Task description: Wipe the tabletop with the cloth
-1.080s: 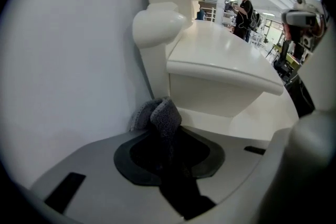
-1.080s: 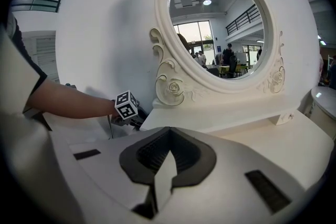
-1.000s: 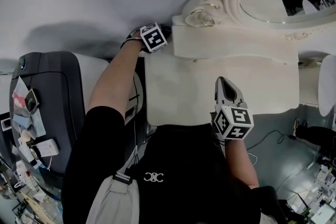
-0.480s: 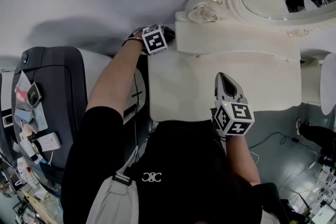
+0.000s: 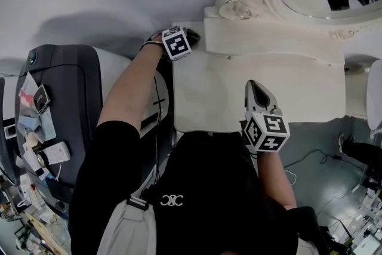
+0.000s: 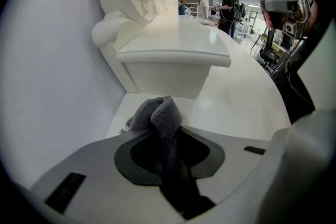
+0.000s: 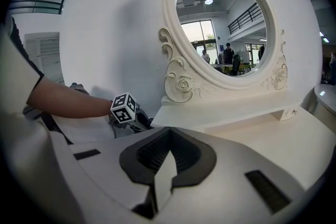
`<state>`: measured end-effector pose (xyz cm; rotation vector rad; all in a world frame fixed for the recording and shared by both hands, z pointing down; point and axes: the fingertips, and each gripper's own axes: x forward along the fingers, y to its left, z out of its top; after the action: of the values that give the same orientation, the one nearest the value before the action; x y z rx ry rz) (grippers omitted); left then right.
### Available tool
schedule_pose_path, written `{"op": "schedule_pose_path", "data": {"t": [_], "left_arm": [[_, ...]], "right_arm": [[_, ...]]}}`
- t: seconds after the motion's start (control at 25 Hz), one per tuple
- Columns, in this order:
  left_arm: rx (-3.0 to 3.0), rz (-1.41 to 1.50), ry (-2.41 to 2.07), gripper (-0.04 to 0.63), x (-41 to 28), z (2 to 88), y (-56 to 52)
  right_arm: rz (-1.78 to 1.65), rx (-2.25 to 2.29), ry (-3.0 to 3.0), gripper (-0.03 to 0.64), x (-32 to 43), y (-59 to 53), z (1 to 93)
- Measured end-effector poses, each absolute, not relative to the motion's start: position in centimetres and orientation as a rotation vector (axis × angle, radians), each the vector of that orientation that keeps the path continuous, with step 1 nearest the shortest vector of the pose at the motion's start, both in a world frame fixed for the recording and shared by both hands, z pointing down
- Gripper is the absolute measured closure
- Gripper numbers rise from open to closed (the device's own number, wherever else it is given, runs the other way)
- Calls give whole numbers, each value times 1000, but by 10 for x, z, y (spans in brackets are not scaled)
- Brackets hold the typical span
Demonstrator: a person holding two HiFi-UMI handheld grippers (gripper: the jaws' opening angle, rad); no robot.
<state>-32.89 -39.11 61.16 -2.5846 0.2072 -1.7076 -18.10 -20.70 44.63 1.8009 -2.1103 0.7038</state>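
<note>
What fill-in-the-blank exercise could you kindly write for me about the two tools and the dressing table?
1. The left tool is shut on a grey ____.
2. The cloth is at the back ____ corner of the tabletop, as the person sees it.
3. The right tool holds ____.
4. Above the raised shelf, an ornate white frame surrounds an oval ____.

Missing words: cloth; left; nothing; mirror.
</note>
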Motion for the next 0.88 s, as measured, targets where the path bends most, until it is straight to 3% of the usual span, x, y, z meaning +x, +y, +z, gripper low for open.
{"op": "schedule_pose_path", "data": {"t": [0.88], "left_arm": [[-2693,-1761,348,499,-354,612,-249]], "right_arm": [[728,1593,-2261,606,-189,-159,452]]}}
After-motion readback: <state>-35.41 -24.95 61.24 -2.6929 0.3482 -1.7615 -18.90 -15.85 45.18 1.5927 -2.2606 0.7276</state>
